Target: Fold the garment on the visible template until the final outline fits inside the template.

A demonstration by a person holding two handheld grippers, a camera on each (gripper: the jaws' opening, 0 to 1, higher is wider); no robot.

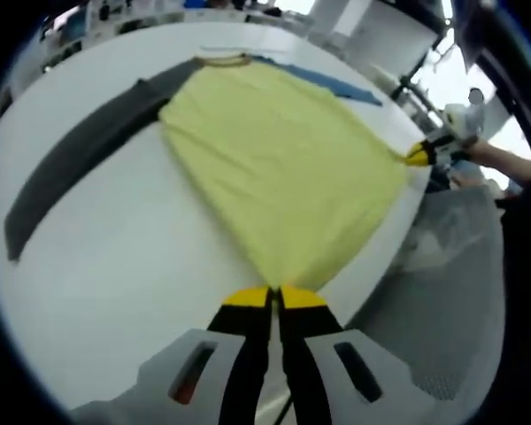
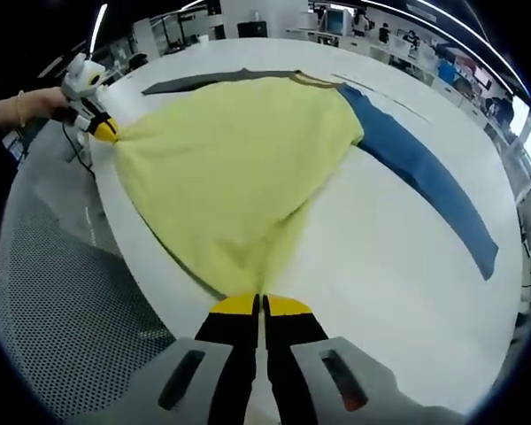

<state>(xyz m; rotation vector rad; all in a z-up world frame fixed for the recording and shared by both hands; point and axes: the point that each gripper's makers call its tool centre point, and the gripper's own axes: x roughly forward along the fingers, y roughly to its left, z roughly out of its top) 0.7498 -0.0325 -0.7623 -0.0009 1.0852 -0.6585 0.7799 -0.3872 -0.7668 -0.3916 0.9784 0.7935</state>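
A yellow shirt (image 1: 283,150) with one dark grey sleeve (image 1: 71,164) and one blue sleeve (image 1: 332,81) lies spread on a white table (image 1: 133,266), its collar at the far end. My left gripper (image 1: 274,297) is shut on one hem corner at the table's near edge. My right gripper (image 1: 422,155) pinches the other hem corner. In the right gripper view the same shirt (image 2: 239,159) fans out from my right gripper (image 2: 261,305), which is shut on the hem; the left gripper (image 2: 103,130) holds the far corner. The hem is stretched taut between them.
The table edge (image 2: 133,230) curves just under the hem, with a grey perforated surface (image 2: 62,310) below it. A person's hand (image 2: 26,106) holds the left gripper. A thin line (image 2: 380,93) runs on the table beyond the blue sleeve (image 2: 425,173). Desks stand in the background.
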